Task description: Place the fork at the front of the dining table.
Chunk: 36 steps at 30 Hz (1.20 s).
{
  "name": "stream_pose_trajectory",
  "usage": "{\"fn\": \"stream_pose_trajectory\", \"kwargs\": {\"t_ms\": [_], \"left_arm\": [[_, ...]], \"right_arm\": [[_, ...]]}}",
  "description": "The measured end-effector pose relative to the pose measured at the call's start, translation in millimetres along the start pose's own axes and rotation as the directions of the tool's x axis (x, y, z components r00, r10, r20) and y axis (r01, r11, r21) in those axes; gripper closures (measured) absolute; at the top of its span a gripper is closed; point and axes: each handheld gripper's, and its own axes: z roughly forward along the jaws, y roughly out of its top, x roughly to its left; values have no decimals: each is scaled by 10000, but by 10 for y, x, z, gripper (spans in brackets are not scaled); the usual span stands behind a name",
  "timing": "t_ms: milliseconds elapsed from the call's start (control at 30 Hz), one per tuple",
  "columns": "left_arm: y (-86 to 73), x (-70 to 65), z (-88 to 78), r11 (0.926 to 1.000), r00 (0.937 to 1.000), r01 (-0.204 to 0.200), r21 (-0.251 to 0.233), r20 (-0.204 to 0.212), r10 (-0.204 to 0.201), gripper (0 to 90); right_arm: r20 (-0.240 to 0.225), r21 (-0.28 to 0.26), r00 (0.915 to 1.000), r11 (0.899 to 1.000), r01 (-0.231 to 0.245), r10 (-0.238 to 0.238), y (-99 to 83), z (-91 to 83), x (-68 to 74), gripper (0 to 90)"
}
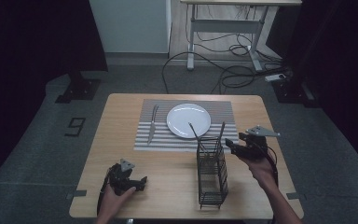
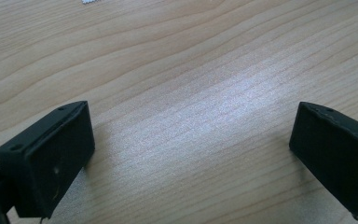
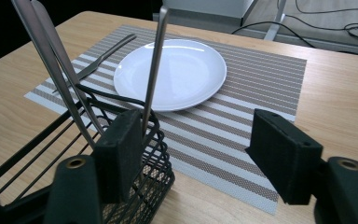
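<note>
- Left gripper: low over bare wooden table near front edge, jaws wide, holding nothing; little risk.
- Silver fork: flat on striped placemat, just left of round white plate.
- Black wire cutlery basket: tall, narrow, likely to tip if bumped.
- Right gripper: jaws wide, empty, beside basket rim; could snag upright steel utensil handles.

Open claw beside cutlery basket
</note>
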Motion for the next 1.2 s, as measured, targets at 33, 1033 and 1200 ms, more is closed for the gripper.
{"fn": "stream_pose_trajectory", "kwargs": {"t_ms": [33, 1033, 1200], "left_arm": [[0, 0, 0, 10000, 10000, 8, -1, 3, -8, 0], [2, 5, 0, 10000, 10000, -40, 18, 44, 40, 0], [1, 6, 0, 10000, 10000, -54, 15, 55, 54, 0]], "right_arm": [[-21, 45, 10000, 10000, 47, -46, 11, 13, 7, 361], [-495, 592, 9982, 9976, 371, -342, 285, 338, 153, 699], [-615, 669, 9975, 9970, 401, -360, 279, 357, 165, 800]]}}
